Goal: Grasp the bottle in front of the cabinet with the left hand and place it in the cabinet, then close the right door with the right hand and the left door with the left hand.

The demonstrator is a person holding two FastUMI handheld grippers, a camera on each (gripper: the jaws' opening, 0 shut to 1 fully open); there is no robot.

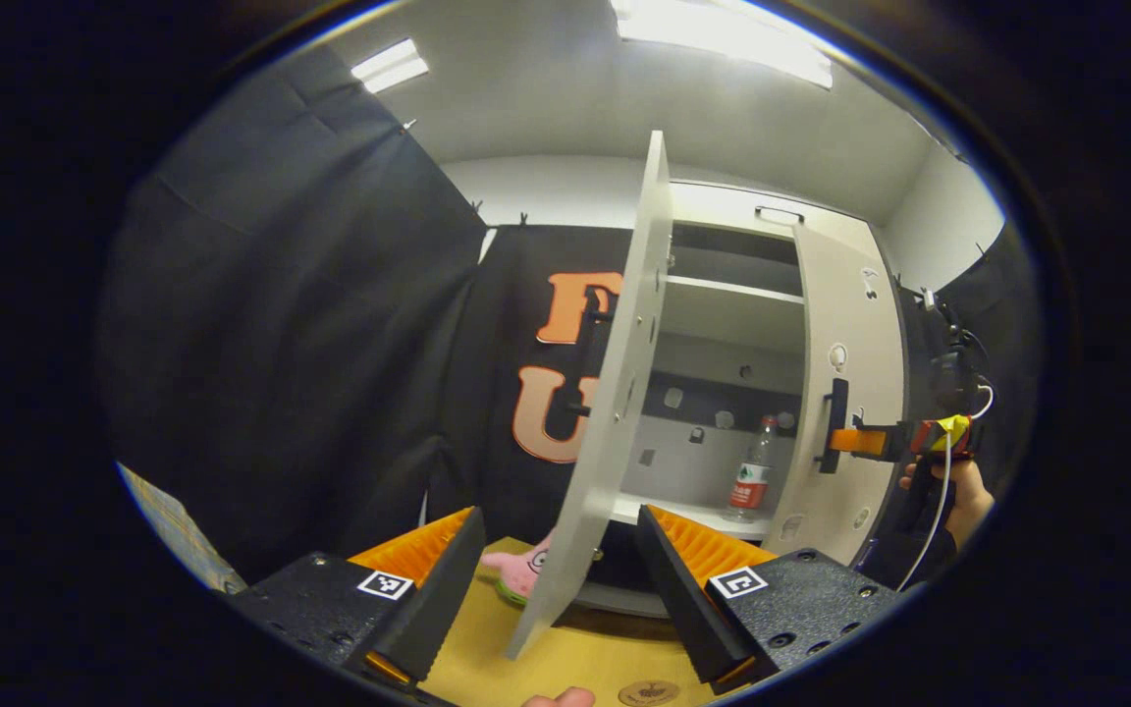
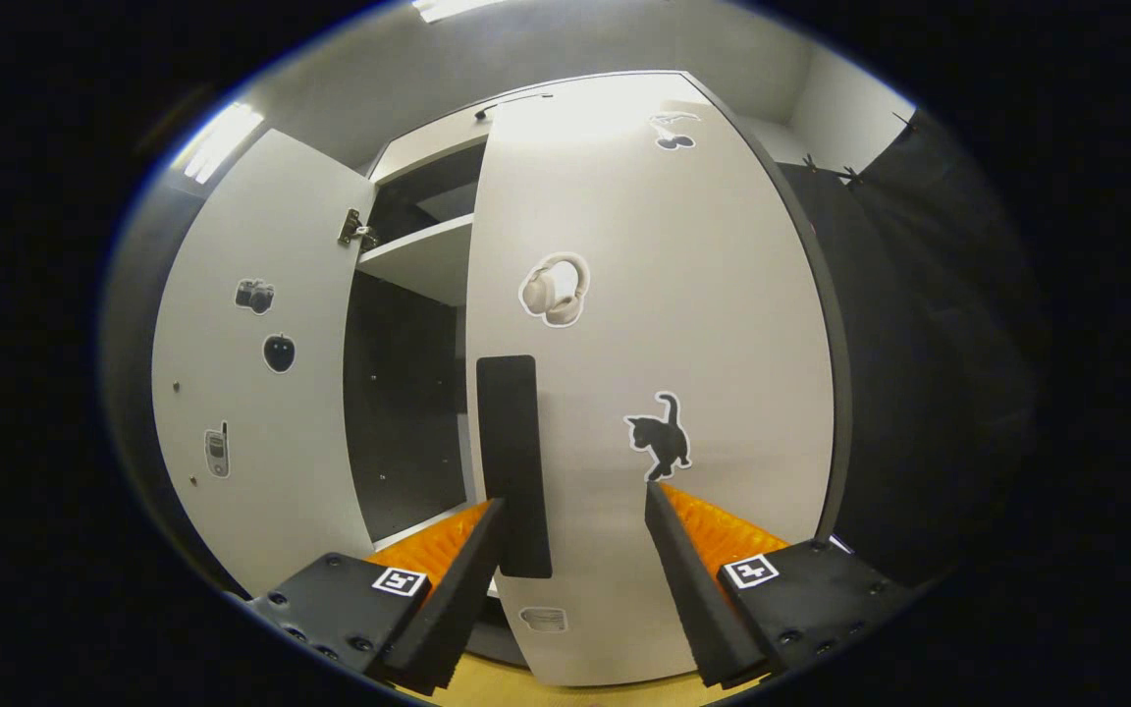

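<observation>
Start at the left of the left gripper view: your left gripper (image 1: pixel 561 574) has its fingers spread wide and holds nothing, hovering over the front edge of the wooden worktop (image 1: pixel 580 658). The left door (image 1: pixel 615 393) stands edge-on straight ahead of it, swung far out so its lower corner overhangs the worktop between those fingers. A pink plush toy (image 1: pixel 516 570) lies on the worktop just beside the foot of that door, on its outer side.

Move right and you look into the cabinet (image 1: pixel 723 324). The bottle (image 1: pixel 752 471) is already upright on the lower shelf, toward the shelf's right end, so the placing step looks done.

Farther right is the right door (image 1: pixel 845 393), partly swung in. Your right gripper (image 1: pixel 845 440) sits against its dark vertical handle (image 1: pixel 833 424), with your hand (image 1: pixel 958 496) behind it. In the right gripper view the fingers are spread and pinch nothing; the handle (image 2: pixel 514 462) rises between them, close to the left fingertip (image 2: pixel 482 535), while the door face (image 2: pixel 654 373) spreads to the right.

That is the relation to mind: the door panel lies dead ahead of the right gripper, its hinge edge to the right, so a forward push should carry it shut. The left door waits for your left gripper, which is nearer it.
</observation>
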